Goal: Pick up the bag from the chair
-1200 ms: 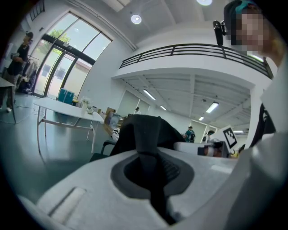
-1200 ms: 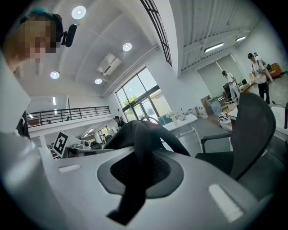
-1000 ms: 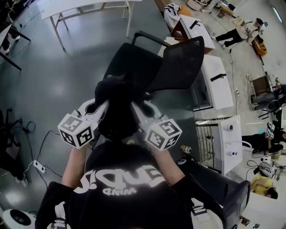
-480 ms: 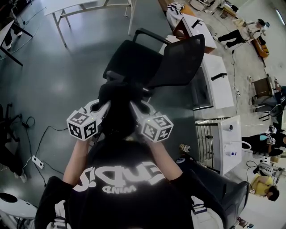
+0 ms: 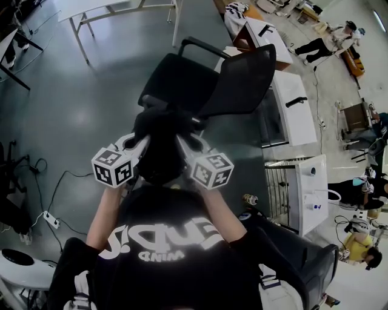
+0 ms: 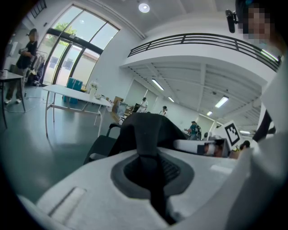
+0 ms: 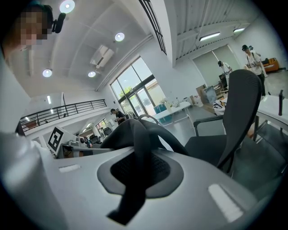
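A black bag (image 5: 159, 145) hangs in the air in front of my chest, clear of the black office chair (image 5: 182, 79) just beyond it. The left gripper (image 5: 141, 143) and the right gripper (image 5: 183, 144) flank the bag, each shut on one of its straps. In the left gripper view a black strap (image 6: 145, 155) runs down between the jaws of the left gripper (image 6: 150, 179), and the bag (image 6: 146, 128) bulges above. The right gripper view shows a strap (image 7: 138, 161) pinched in the right gripper (image 7: 135, 179), with the chair (image 7: 240, 112) behind at the right.
White desks and cabinets (image 5: 291, 109) stand right of the chair. A white table (image 5: 115, 7) is at the far left. Cables and a power strip (image 5: 51, 223) lie on the floor at the left. Another dark chair (image 5: 303, 257) is at the bottom right, a can (image 5: 251, 200) near it.
Over the last second the two grippers have drawn slightly closer together and a little toward me with the bag. In the last half second almost nothing has moved.
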Tool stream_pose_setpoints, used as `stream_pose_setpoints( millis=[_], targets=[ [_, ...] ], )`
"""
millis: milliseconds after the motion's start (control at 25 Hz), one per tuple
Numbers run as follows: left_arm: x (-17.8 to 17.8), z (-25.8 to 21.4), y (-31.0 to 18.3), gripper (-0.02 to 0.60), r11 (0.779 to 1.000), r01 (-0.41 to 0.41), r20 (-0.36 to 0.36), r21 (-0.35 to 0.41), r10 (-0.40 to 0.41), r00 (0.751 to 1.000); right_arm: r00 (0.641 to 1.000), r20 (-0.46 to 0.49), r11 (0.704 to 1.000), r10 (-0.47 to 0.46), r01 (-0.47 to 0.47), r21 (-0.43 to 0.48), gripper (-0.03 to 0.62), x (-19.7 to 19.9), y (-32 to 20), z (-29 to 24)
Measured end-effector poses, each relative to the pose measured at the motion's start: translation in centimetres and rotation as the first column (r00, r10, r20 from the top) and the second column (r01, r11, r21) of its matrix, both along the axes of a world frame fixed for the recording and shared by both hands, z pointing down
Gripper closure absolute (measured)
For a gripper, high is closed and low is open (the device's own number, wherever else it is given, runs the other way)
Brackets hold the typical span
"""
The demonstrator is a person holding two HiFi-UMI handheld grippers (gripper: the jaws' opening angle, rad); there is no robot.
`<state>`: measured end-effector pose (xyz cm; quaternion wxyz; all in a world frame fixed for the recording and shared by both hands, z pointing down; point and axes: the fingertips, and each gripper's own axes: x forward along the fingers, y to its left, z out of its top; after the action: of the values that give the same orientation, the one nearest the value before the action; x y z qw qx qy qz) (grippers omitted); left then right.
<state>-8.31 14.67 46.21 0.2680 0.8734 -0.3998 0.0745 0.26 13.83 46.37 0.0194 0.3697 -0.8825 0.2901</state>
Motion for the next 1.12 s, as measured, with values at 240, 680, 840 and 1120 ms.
stream_pose_setpoints(
  millis=[240, 680, 840, 1120],
  targets=[
    [-0.2, 0.1, -0.7, 0.571, 1.000, -0.003, 0.000, -0.008, 0.003, 1.000, 1.000, 0.000, 1.000, 0.007, -0.007, -0.006, 0.562, -0.3, -0.7, 0.1],
    [-0.5, 0.7, -1.1, 0.571, 1.000, -0.004, 0.002, -0.019, 0.004, 1.000, 1.000, 0.003, 1.000, -0.001, 0.001, -0.011, 0.562, -0.5, -1.1, 0.8],
    [-0.6, 0.7, -1.3, 0.571, 1.000, 0.002, 0.004, -0.026, -0.002, 1.000, 1.000, -0.003, 1.000, -0.006, 0.006, -0.018, 0.562, -0.6, -1.3, 0.9],
    [-1.0, 0.9, -1.3, 0.571, 0.999, 0.010, 0.005, -0.035, -0.010, 1.000, 1.000, -0.006, 1.000, -0.009, 0.009, -0.027, 0.562, -1.0, -1.4, 1.0]
  ],
)
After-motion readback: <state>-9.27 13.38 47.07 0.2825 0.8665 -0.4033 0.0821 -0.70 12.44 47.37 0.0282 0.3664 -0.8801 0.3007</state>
